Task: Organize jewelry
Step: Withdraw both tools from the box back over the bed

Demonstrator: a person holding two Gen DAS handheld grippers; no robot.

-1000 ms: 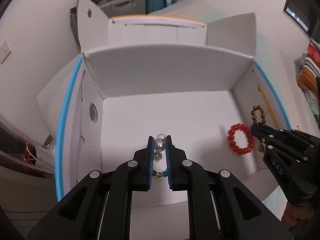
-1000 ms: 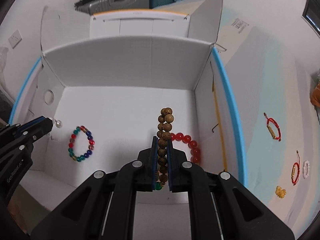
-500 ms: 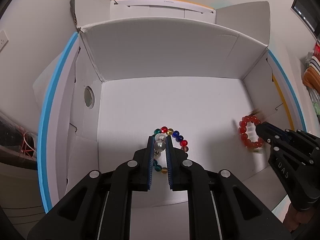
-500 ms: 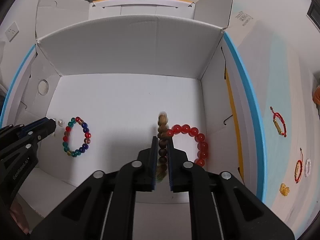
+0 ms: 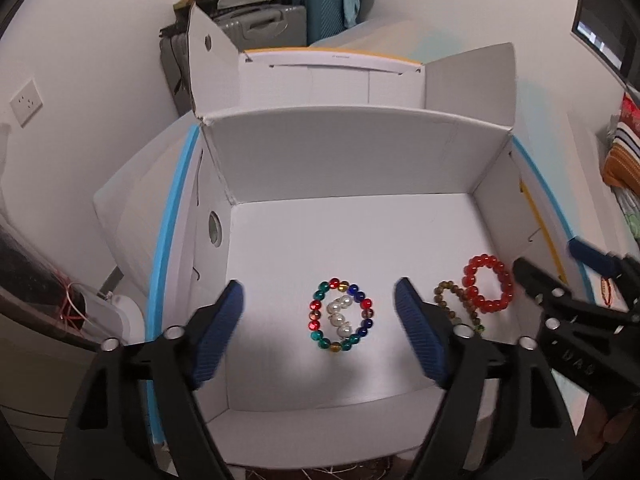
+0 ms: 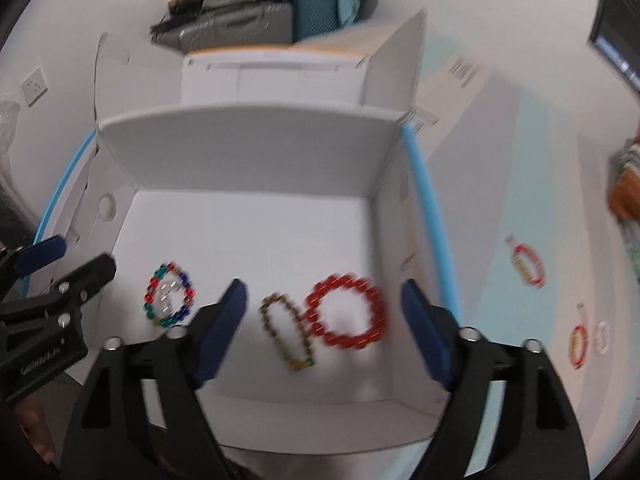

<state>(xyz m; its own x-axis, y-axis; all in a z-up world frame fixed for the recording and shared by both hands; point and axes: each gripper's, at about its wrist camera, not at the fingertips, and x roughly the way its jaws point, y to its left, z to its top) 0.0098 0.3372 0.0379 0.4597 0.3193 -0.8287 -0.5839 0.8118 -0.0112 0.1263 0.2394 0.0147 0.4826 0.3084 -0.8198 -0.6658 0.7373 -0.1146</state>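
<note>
An open white cardboard box (image 5: 352,152) (image 6: 248,152) lies below both grippers. On its floor, a multicoloured bead bracelet (image 5: 313,314) (image 6: 150,308) rings a small pearl bracelet (image 5: 339,312) (image 6: 166,294). To the right, a brown wooden bead bracelet (image 5: 456,304) (image 6: 276,334) touches a red bead bracelet (image 5: 488,284) (image 6: 344,280). My left gripper (image 5: 320,291) (image 6: 84,256) hangs above the pearl bracelet, its jaws opening wide and touching nothing. My right gripper (image 6: 323,290) (image 5: 550,256) hangs over the wooden and red bracelets, jaws likewise opening, nothing pressed between them.
Right of the box, on the pale blue tabletop, lie two red cord bracelets (image 6: 528,264) (image 6: 578,340) and a small white one (image 6: 602,336). Suitcases (image 5: 316,4) stand against the back wall. The box flaps stand up at the back and sides.
Both grippers have gone from shut to wide open. The pearl bracelet has dropped inside the multicoloured one, and the wooden bracelet beside the red one. Both grippers have risen a little.
</note>
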